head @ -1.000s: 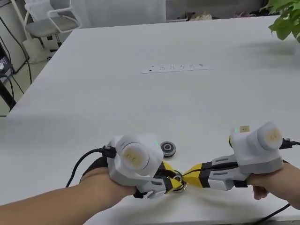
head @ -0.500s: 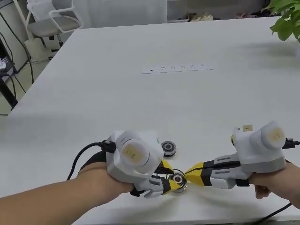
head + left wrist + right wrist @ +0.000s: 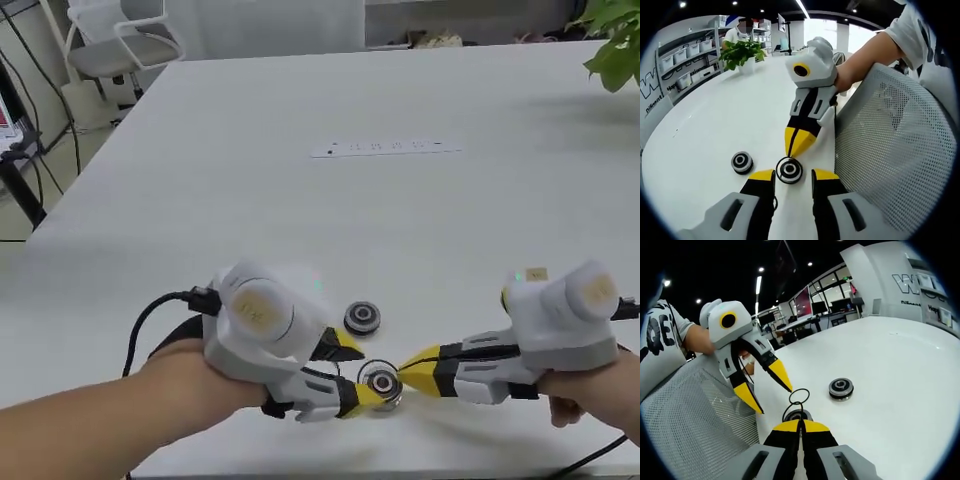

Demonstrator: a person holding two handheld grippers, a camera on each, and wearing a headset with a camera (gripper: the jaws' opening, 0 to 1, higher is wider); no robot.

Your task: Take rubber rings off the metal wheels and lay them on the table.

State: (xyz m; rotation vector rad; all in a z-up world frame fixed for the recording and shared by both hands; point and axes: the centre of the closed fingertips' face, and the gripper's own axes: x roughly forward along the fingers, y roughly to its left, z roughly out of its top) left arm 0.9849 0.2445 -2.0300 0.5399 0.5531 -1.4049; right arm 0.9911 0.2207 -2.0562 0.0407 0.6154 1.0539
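1. Jaws of the left gripper (image 3: 794, 175) spread either side of a metal wheel (image 3: 789, 170) near the table's (image 3: 300, 220) front edge; right gripper (image 3: 801, 426) jaws pressed together at its rim.
2. Thin rubber ring (image 3: 799, 396) loops just beyond.
3. Second wheel (image 3: 362, 318) close behind; open tabletop stretches to a power strip (image 3: 385, 148).

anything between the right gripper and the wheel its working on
Nothing visible. The right gripper has its shut tips right at the near wheel. The left gripper faces the wheel from the opposite side with open jaws, and the second wheel sits apart, off to one side.
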